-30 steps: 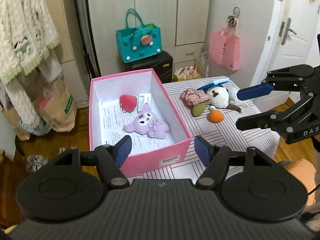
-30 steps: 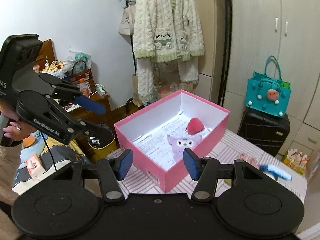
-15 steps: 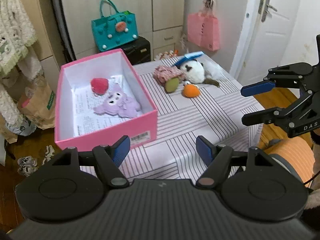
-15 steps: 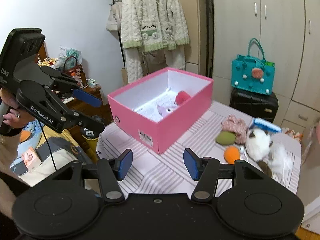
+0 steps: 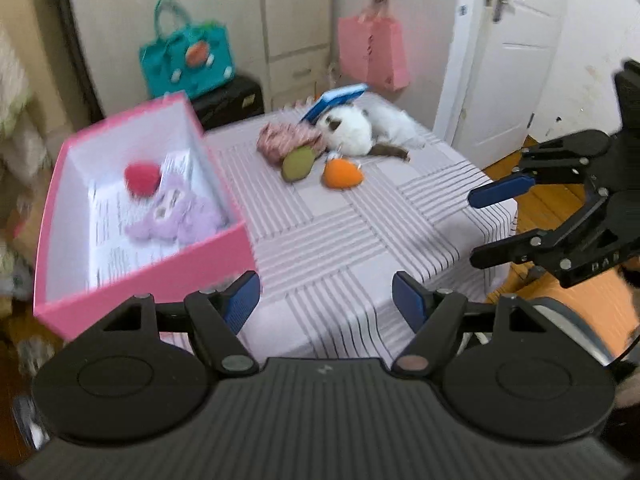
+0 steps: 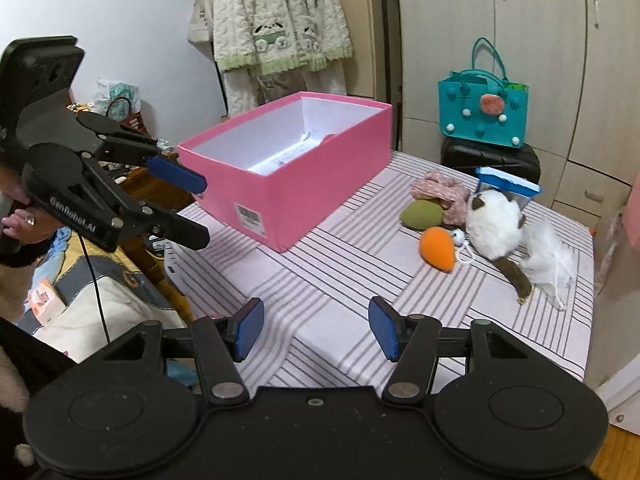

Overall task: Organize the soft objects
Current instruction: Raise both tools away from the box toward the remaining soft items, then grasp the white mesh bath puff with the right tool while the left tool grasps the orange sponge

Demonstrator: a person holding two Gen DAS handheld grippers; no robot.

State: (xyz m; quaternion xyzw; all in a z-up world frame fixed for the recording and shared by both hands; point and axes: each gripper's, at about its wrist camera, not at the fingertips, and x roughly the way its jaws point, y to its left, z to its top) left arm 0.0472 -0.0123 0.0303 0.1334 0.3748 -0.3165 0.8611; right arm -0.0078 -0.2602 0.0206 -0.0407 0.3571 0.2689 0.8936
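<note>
both the left gripper [image 5: 326, 300] and the right gripper [image 6: 316, 330] are matte black linkage frames with silver pivot screws, ribbed housings, two round caps each, and blue pads on the fingertips [image 6: 249, 328]. white lettering "genrobot.ai" runs along the left gripper's side arm, and a thin black cable hangs below that lettering. the hand [image 6: 18, 216] beside the lettering wears a ring and a dark cuff.

Even indoor light; the left wrist view is motion-blurred, both views bent at the edges.
</note>
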